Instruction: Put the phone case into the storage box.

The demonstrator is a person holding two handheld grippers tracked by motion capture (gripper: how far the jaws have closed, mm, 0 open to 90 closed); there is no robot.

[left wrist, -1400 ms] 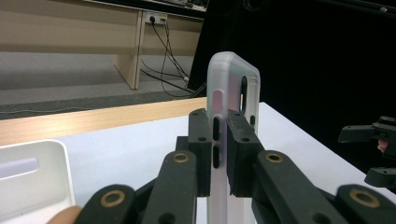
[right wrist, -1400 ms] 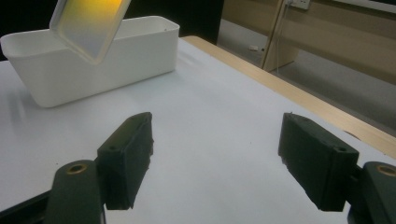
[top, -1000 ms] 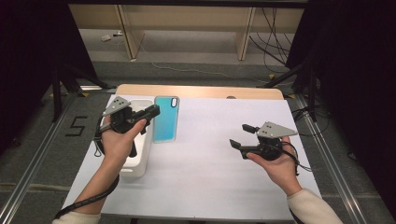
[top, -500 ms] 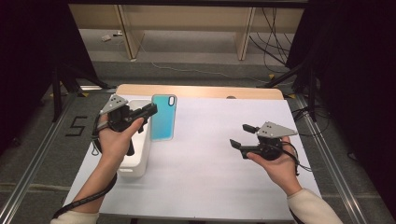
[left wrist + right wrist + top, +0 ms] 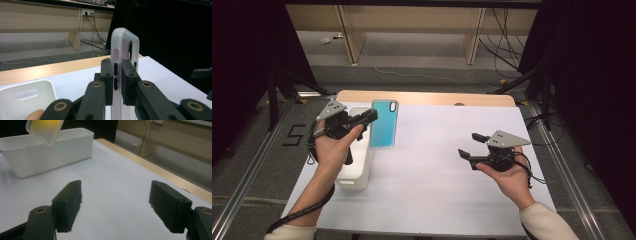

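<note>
Left gripper view: the left gripper (image 5: pixel 117 82) clamps the phone case (image 5: pixel 124 50) by its long edges, lifted beside the white bin (image 5: pixel 357 172). Probably light, flexible and slick, so an edge pinch suits it. The right gripper (image 5: pixel 470 145) hangs wide over the bench (image 5: pixel 437 190).

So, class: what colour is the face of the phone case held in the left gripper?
Teal, clearest in the high view: phone case, left gripper.

left tongs (image 5: pixel 368 117) grip phone case (image 5: pixel 384 124) | right tongs (image 5: pixel 471 146) agape
</note>
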